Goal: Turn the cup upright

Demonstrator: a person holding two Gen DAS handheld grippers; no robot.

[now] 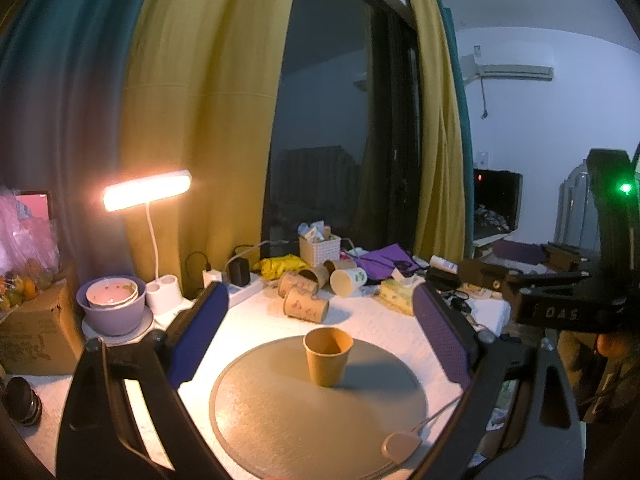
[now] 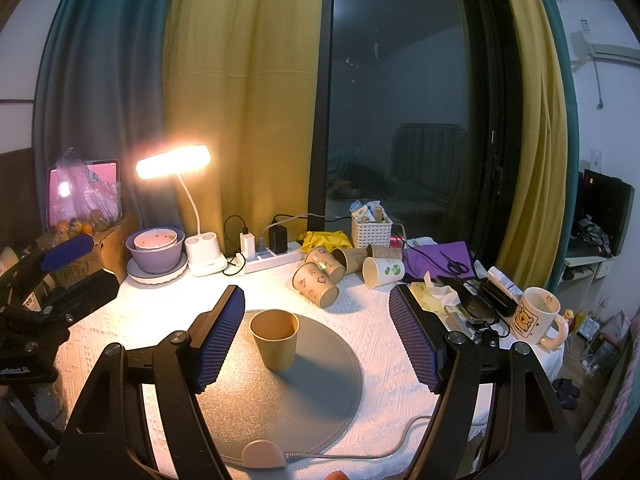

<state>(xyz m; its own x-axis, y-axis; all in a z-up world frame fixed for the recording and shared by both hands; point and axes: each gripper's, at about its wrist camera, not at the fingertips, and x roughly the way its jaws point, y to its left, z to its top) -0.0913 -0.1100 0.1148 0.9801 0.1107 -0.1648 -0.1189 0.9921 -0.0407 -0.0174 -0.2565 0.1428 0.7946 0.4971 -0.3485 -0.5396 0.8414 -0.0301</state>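
A plain brown paper cup [image 1: 328, 356] stands upright, mouth up, on a round grey mat [image 1: 280, 420]; it also shows in the right wrist view [image 2: 275, 338] on the mat [image 2: 312, 400]. My left gripper [image 1: 320, 324] is open and empty, its blue pads wide apart, held back from the cup. My right gripper [image 2: 318, 326] is open and empty, the cup just right of its left pad [image 2: 218, 340]. The right gripper body shows at the left view's right edge [image 1: 568, 300]; the left gripper shows at the right view's left edge [image 2: 44, 296].
Several paper cups lie on their sides at the back [image 1: 306, 304] [image 2: 320, 280]. A lit desk lamp [image 2: 173, 162], stacked bowls [image 2: 156, 248], a power strip [image 2: 272, 260], a white basket [image 2: 371, 230], a cartoon mug [image 2: 538, 318] and a corded switch [image 2: 264, 454] share the white tablecloth.
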